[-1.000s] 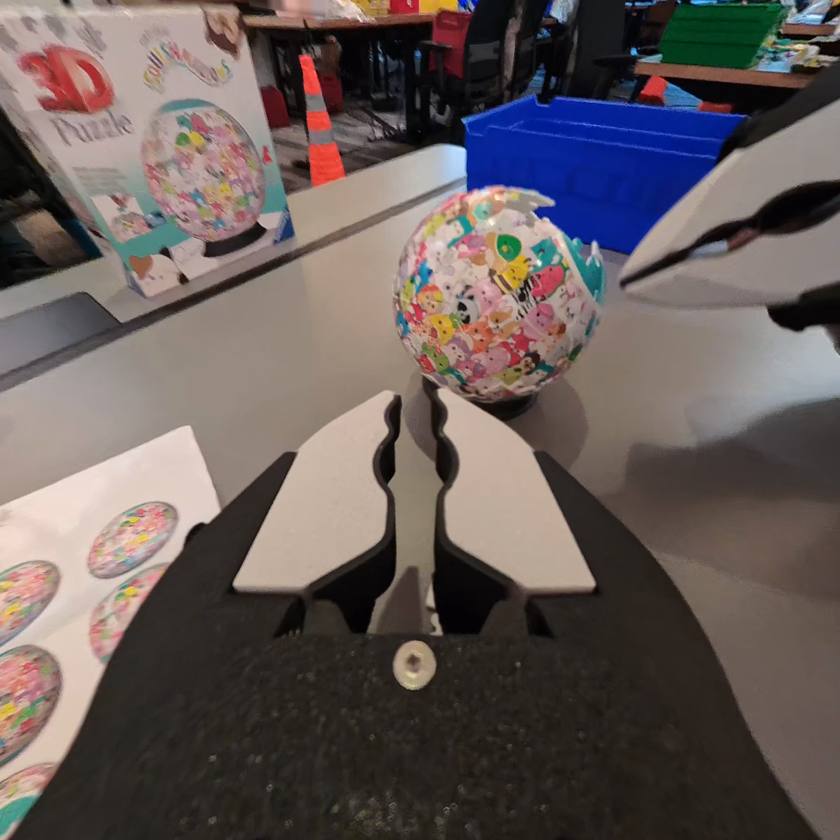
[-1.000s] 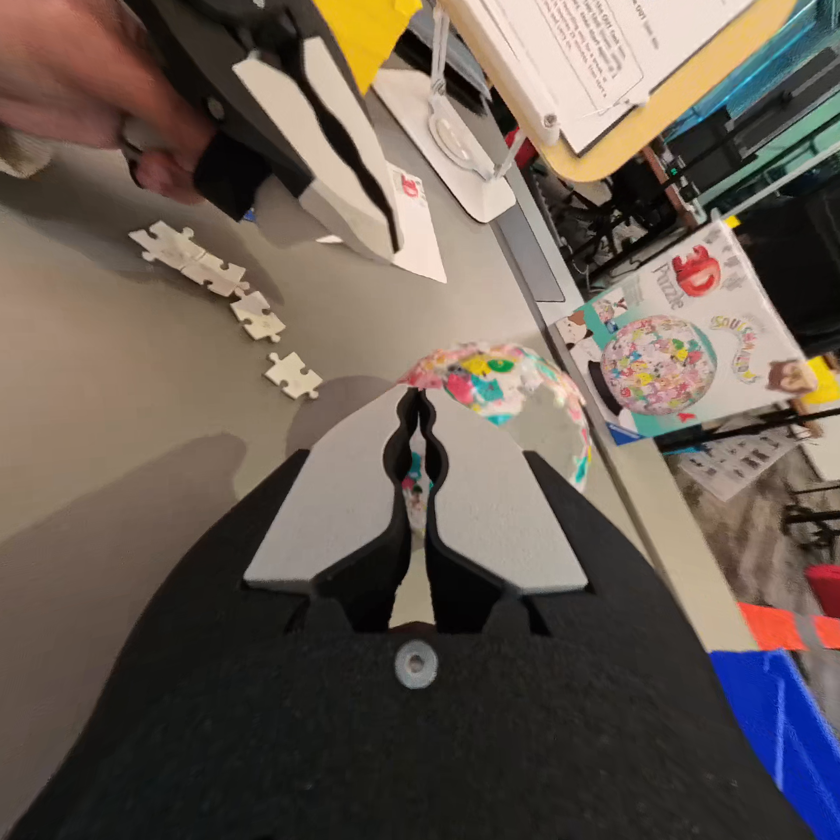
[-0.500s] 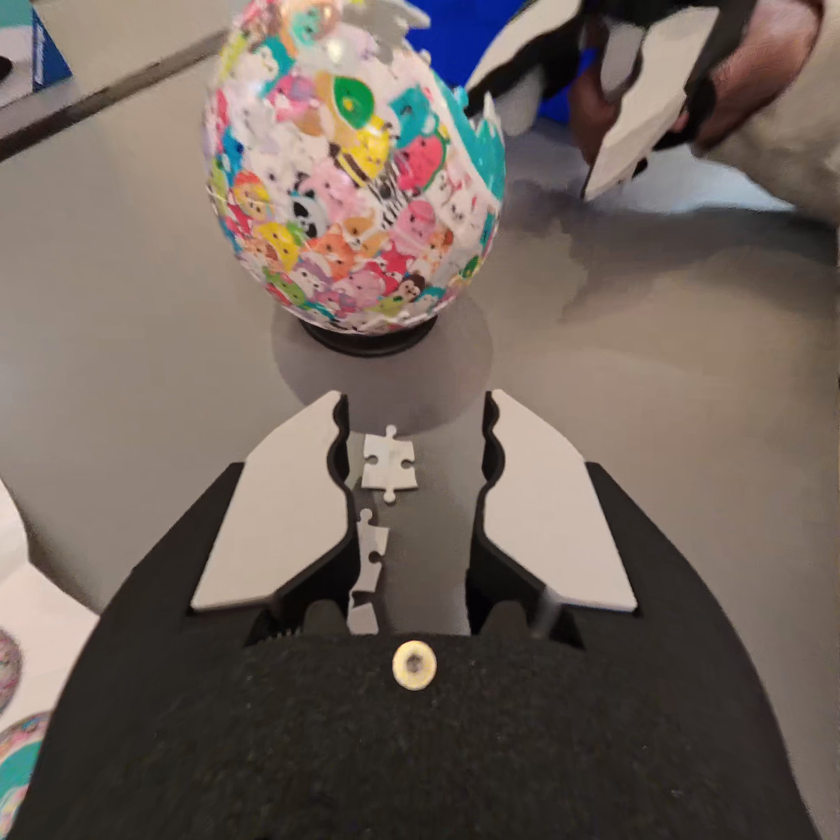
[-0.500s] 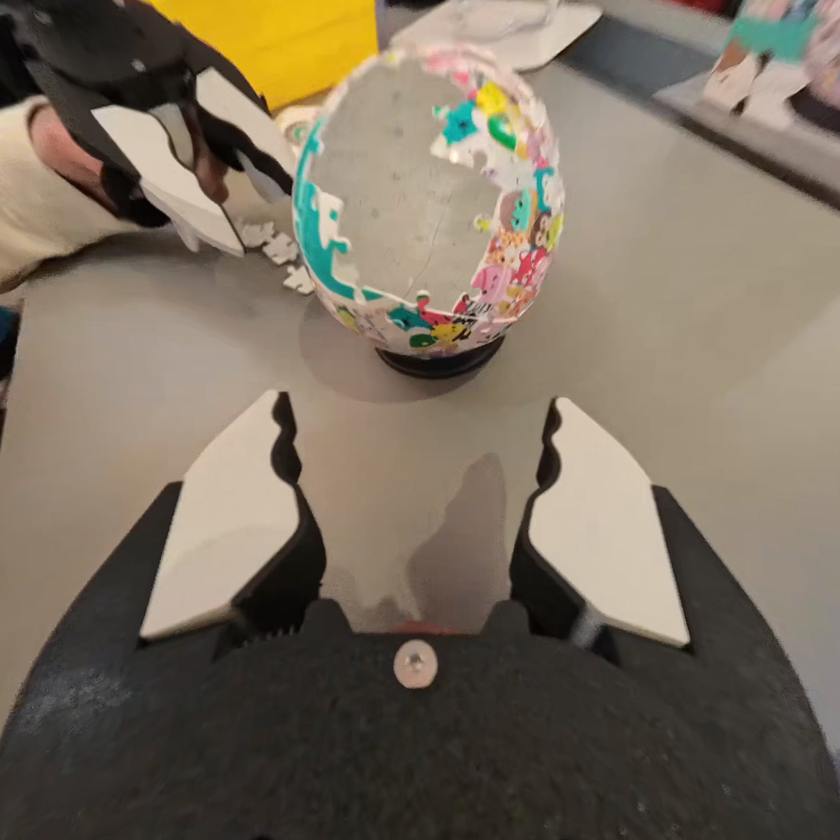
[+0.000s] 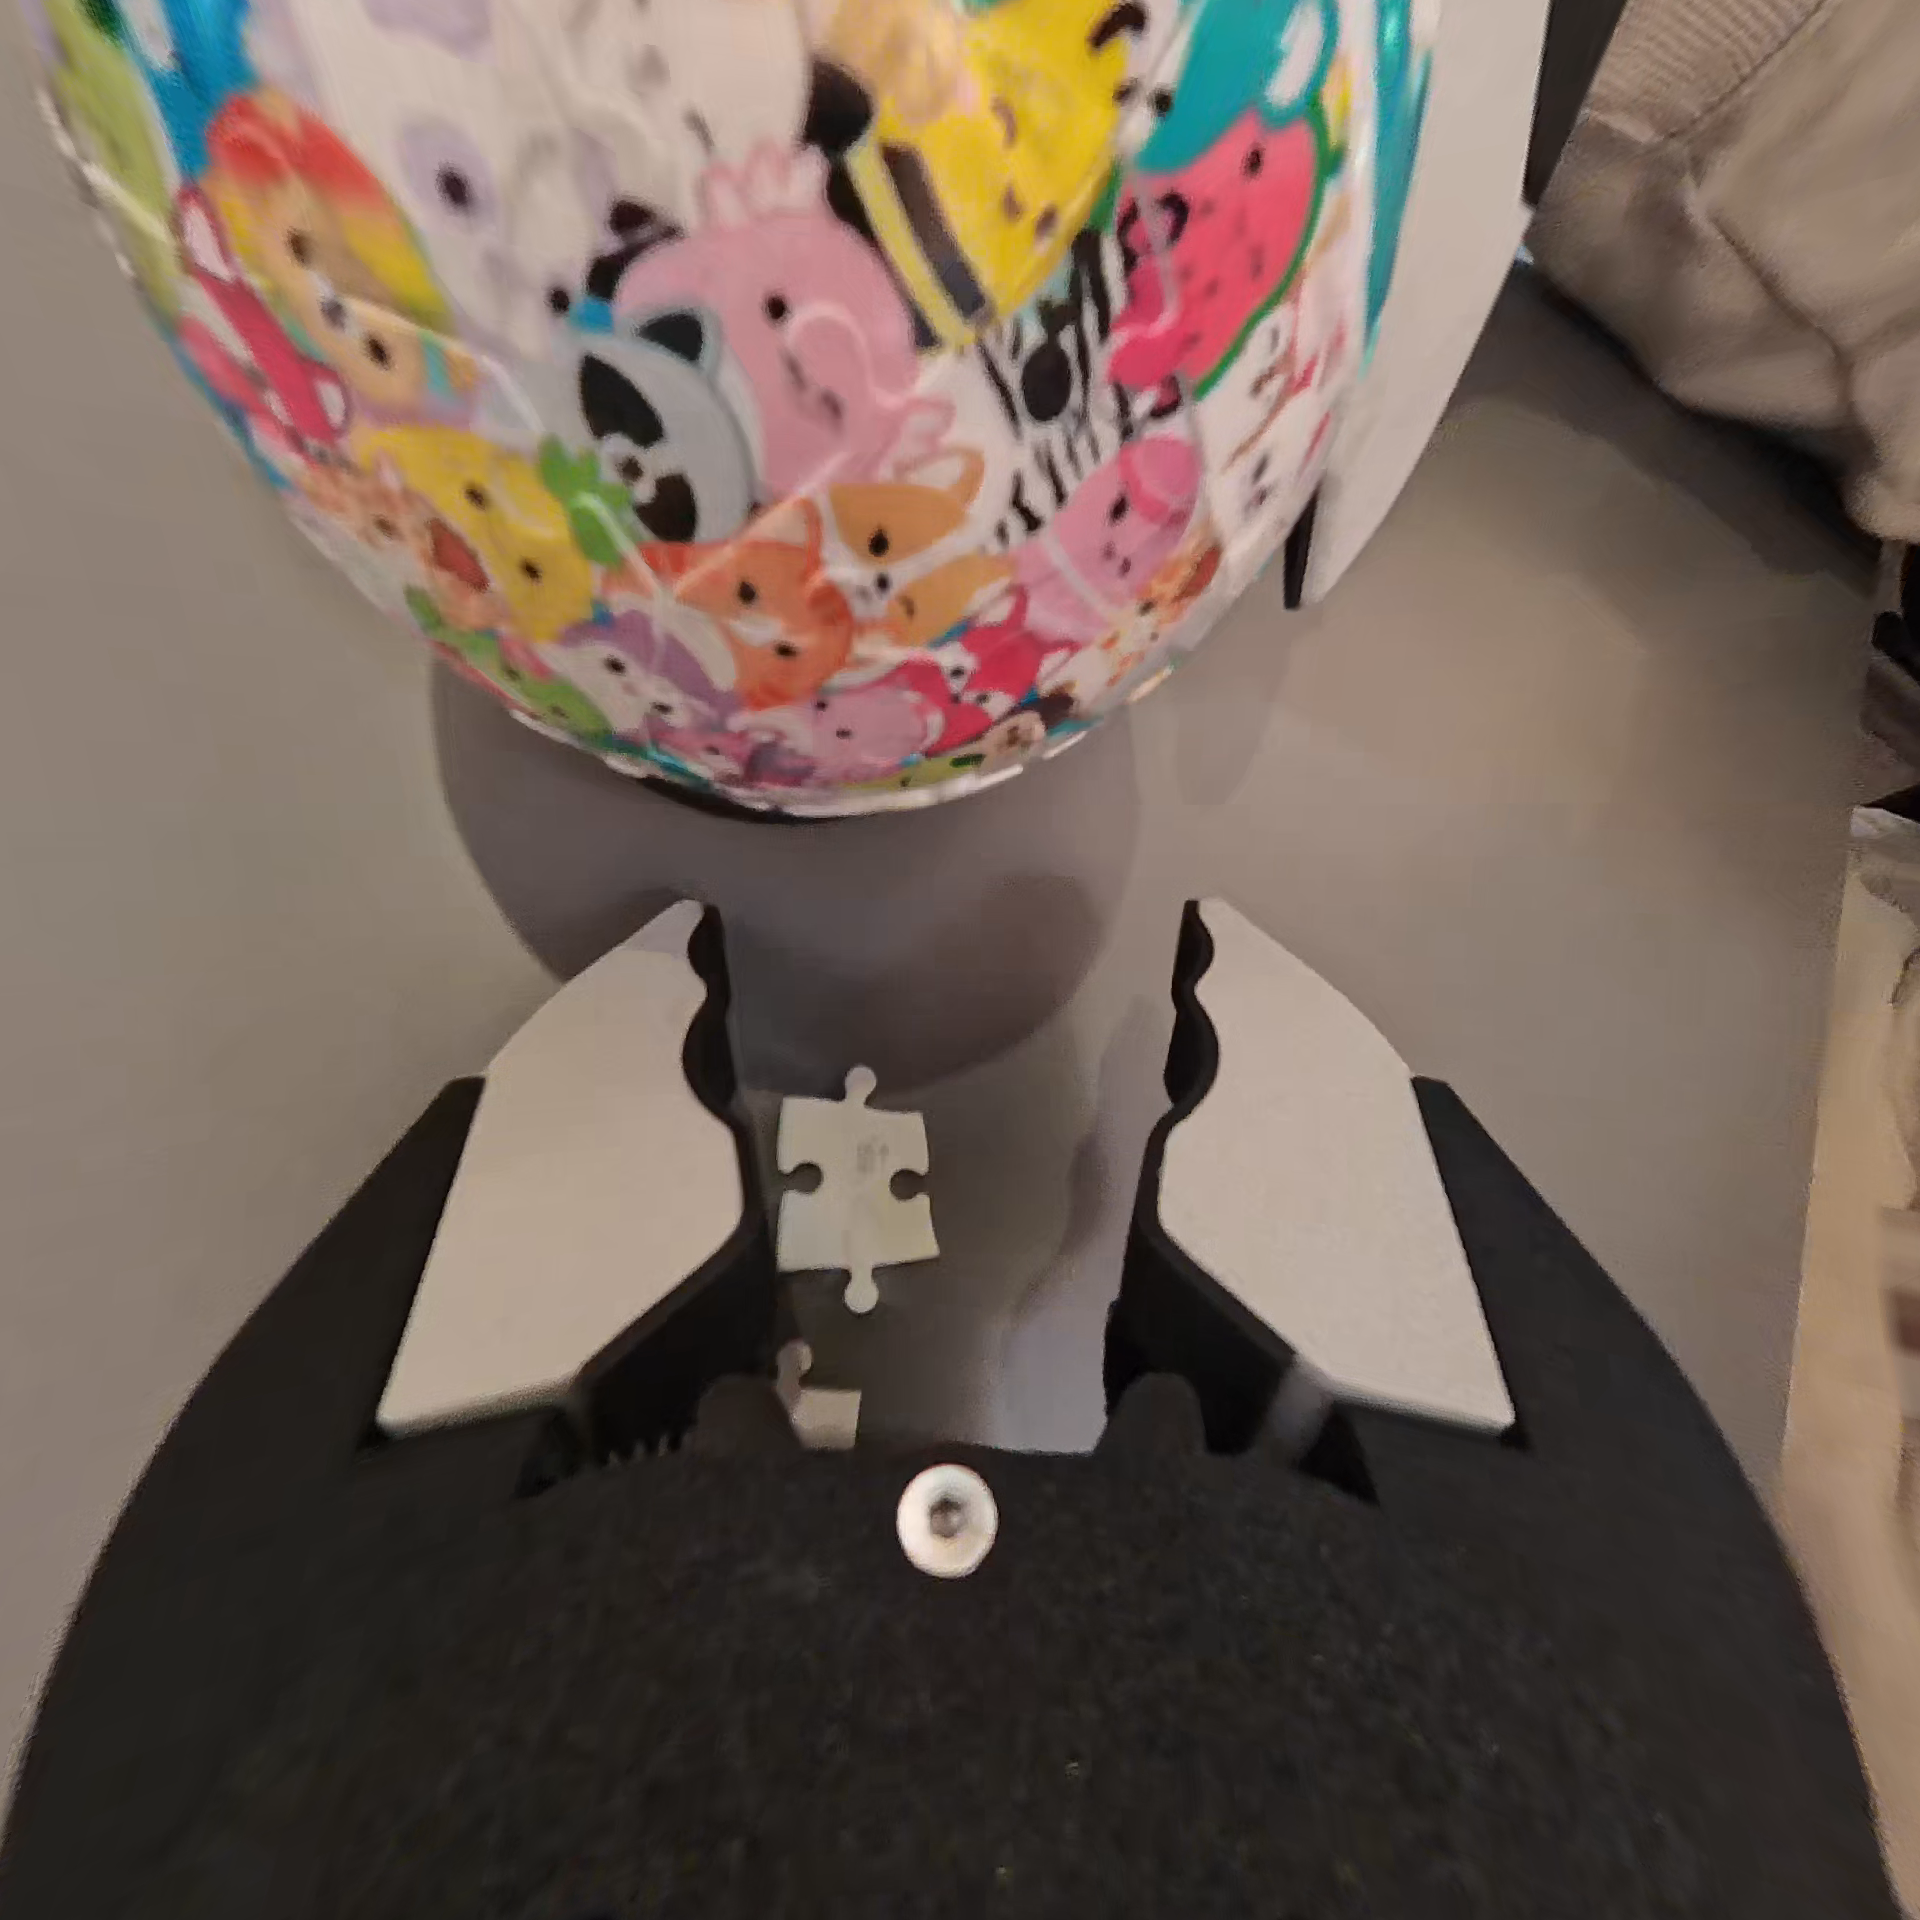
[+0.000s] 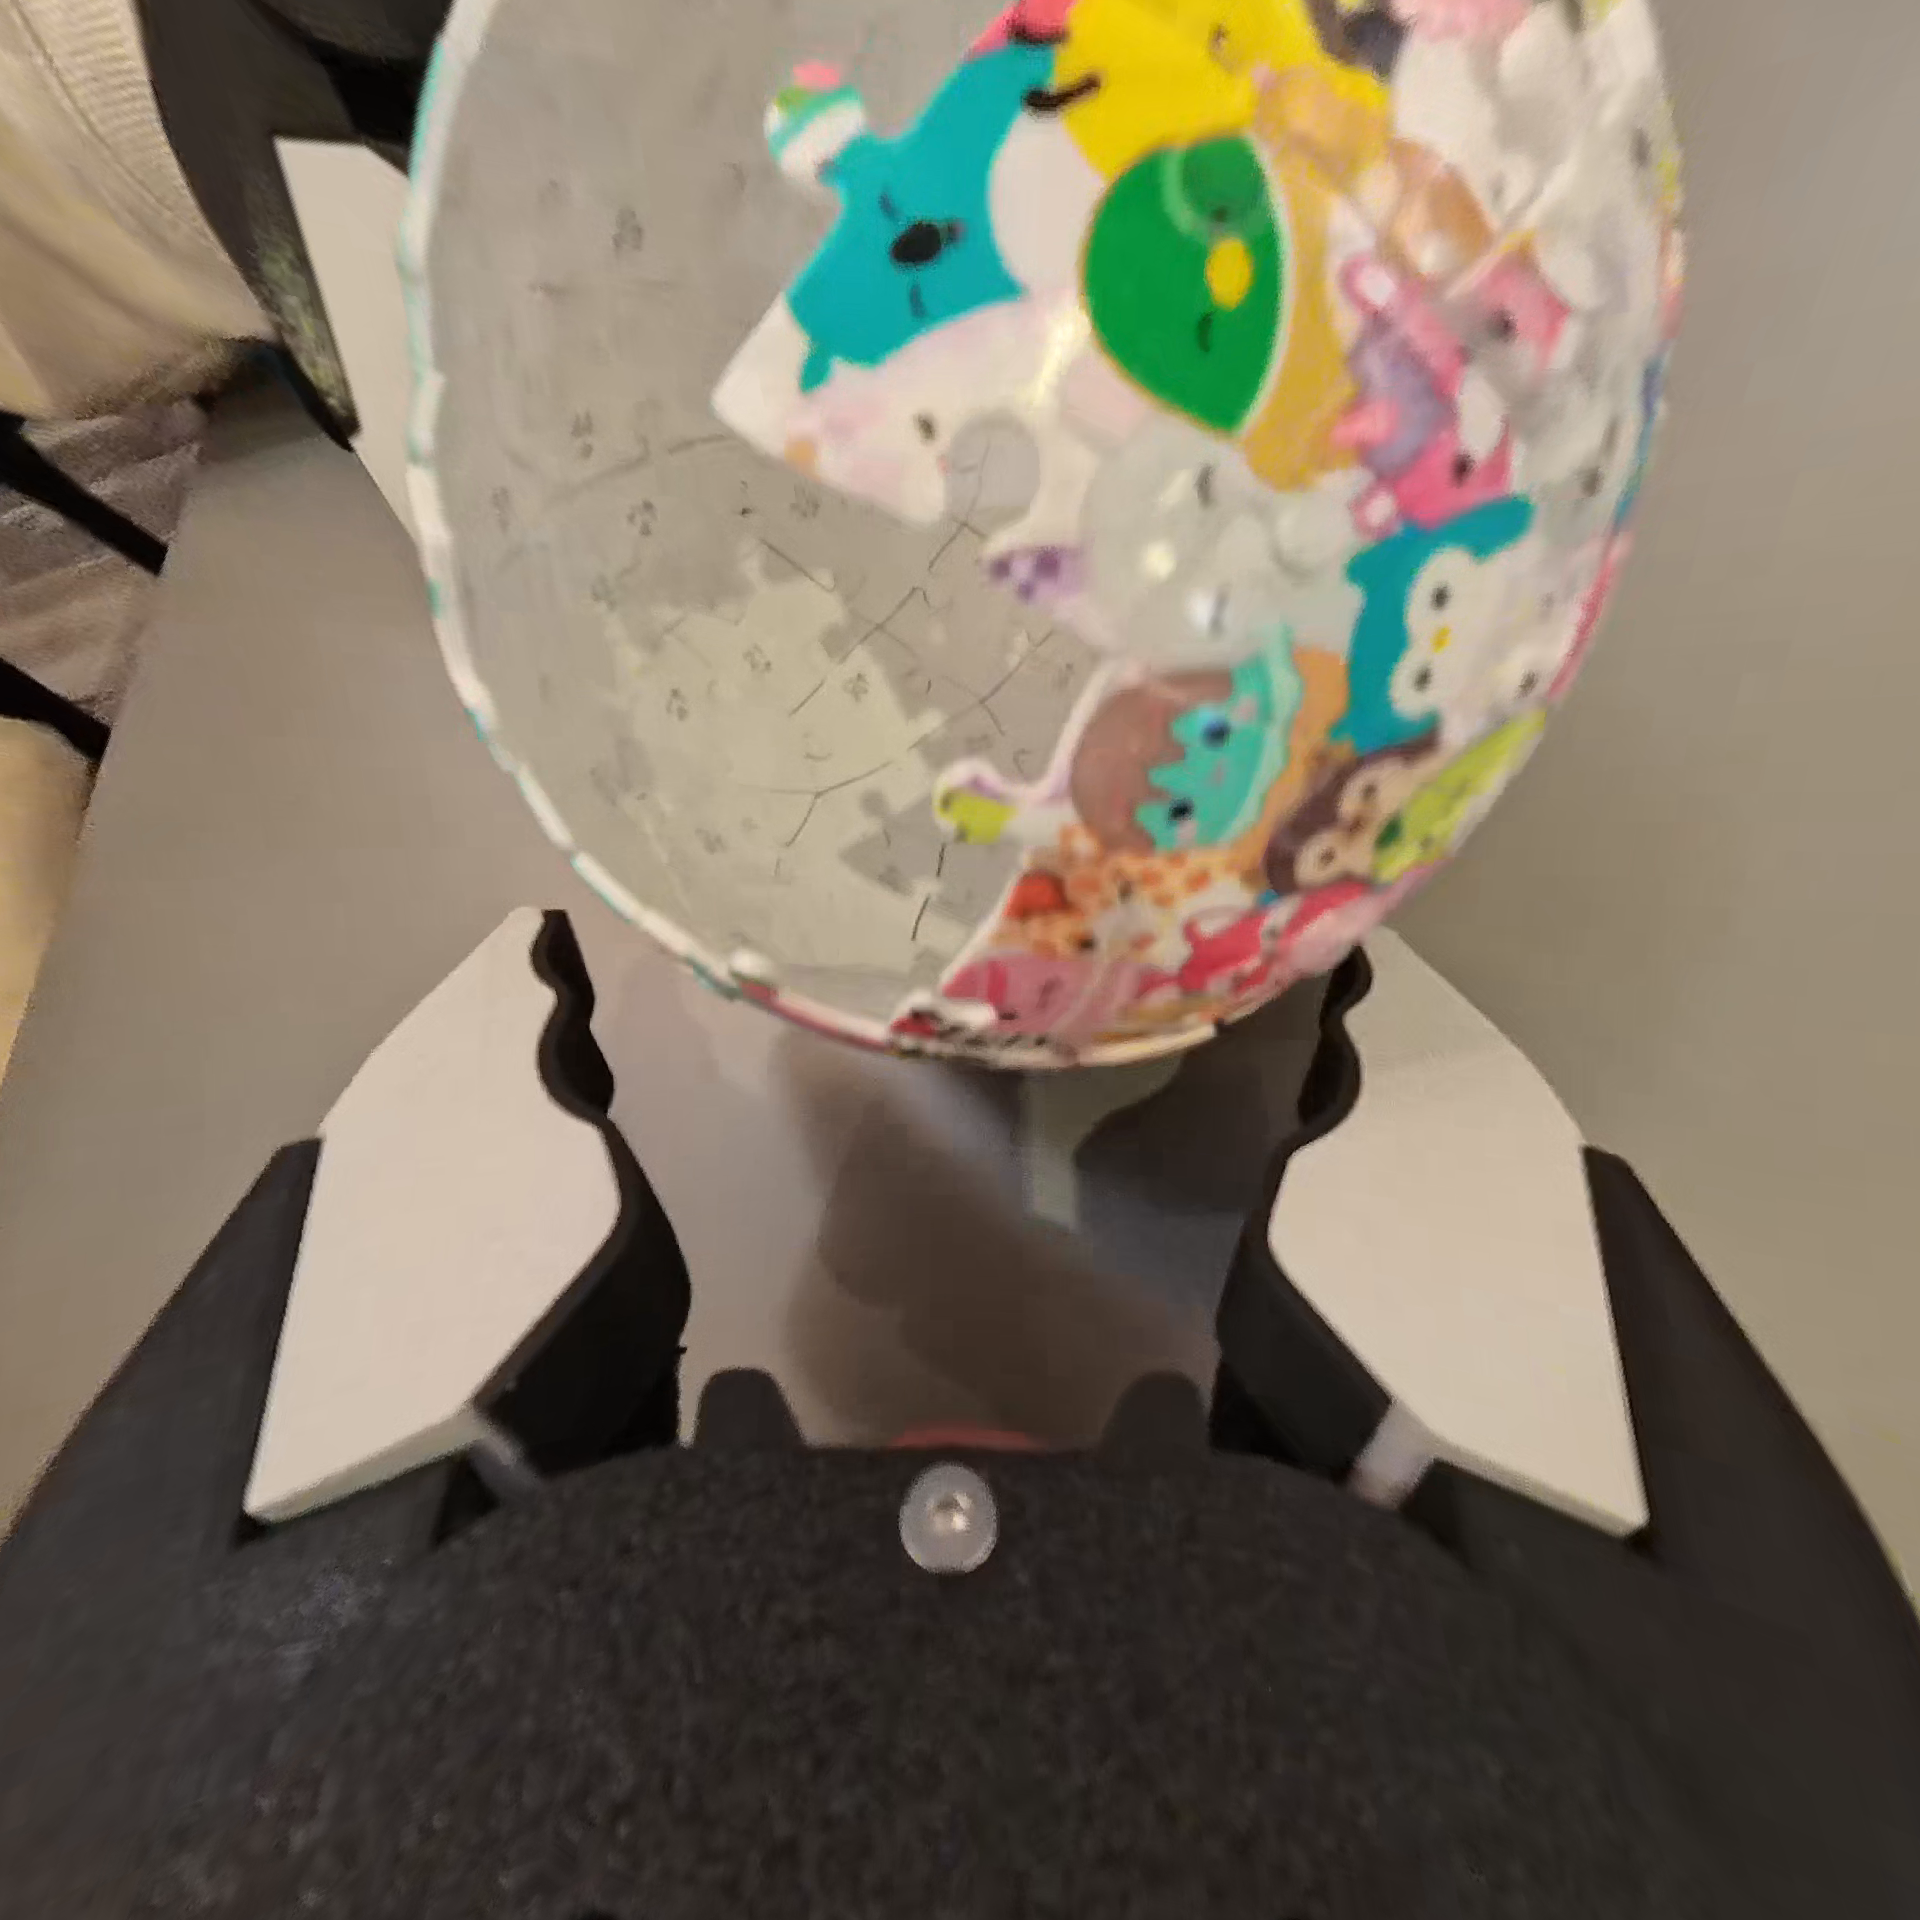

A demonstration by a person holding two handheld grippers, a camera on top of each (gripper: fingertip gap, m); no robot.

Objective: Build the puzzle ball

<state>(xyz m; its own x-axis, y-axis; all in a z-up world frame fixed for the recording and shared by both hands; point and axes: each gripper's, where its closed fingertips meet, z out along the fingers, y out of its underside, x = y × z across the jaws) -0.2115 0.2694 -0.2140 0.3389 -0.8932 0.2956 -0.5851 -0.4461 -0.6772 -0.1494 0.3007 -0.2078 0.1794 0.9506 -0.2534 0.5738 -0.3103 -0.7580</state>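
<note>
Two sets of tongs, both spread wide and empty. Left tongs (image 5: 945, 914) low over the grey surface (image 5: 208, 935), closer to the ball (image 5: 727, 364) than half a second ago; ball now filling the upper part of the left view, top cropped. One loose piece (image 5: 854, 1205), pale side up, flat on the surface between the left fingers, near the left finger (image 5: 582, 1195), not touching either as far as visible. Second piece (image 5: 821, 1397) partly hidden under the tongs body, just behind the first. Both pieces lower in the left view than half a second ago.

Right tongs (image 6: 951, 935) also nearer the ball (image 6: 1351, 468) than before, fingertips flanking its lower edge; contact not discernible. Ball upright on the surface (image 6: 260, 831), base hidden in both views. Unfinished gap facing the right tongs, grey inner shell (image 6: 675, 571) exposed, printed pieces covering the remainder.

Right finger (image 5: 1434, 312) visible in the left view just beside the ball's right flank, formerly well apart from it. Pale sleeve (image 5: 1714, 208) behind it.
</note>
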